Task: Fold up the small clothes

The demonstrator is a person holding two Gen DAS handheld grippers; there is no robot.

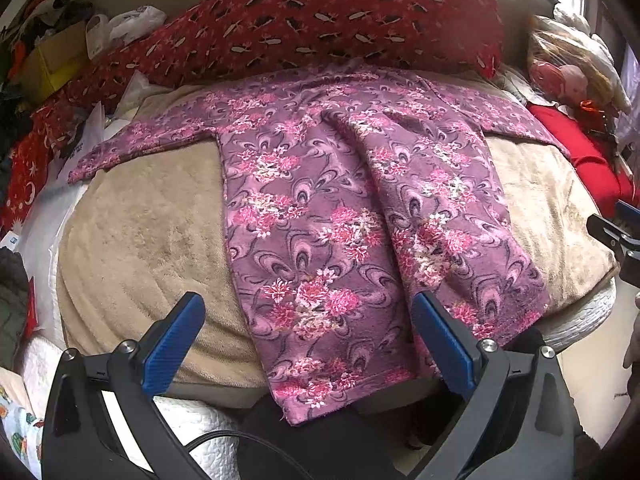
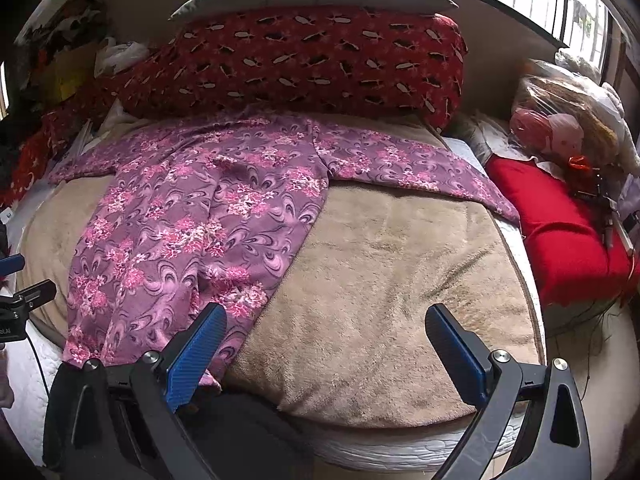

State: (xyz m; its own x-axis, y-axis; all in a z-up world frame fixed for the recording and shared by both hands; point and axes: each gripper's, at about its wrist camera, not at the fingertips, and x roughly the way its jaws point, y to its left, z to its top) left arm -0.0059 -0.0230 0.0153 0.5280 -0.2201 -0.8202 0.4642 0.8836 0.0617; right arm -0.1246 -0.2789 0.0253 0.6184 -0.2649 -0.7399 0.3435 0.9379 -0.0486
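A purple floral long-sleeved garment [image 1: 340,216] lies spread flat on a beige blanket [image 1: 152,232], sleeves out to both sides, hem hanging over the near edge. My left gripper [image 1: 308,312] is open and empty, hovering above the garment's lower part. In the right wrist view the garment [image 2: 192,232] lies to the left. My right gripper [image 2: 326,326] is open and empty above the bare blanket [image 2: 380,280], its left finger over the garment's lower right edge. The right gripper also shows at the left wrist view's right edge [image 1: 616,232].
A red patterned pillow [image 1: 320,20] lies behind the garment's collar. A red cloth [image 2: 560,232] and a doll in plastic [image 2: 560,132] sit at the right. Bags and clutter [image 1: 60,40] pile at the far left. White quilted mattress edge [image 2: 400,448] runs along the front.
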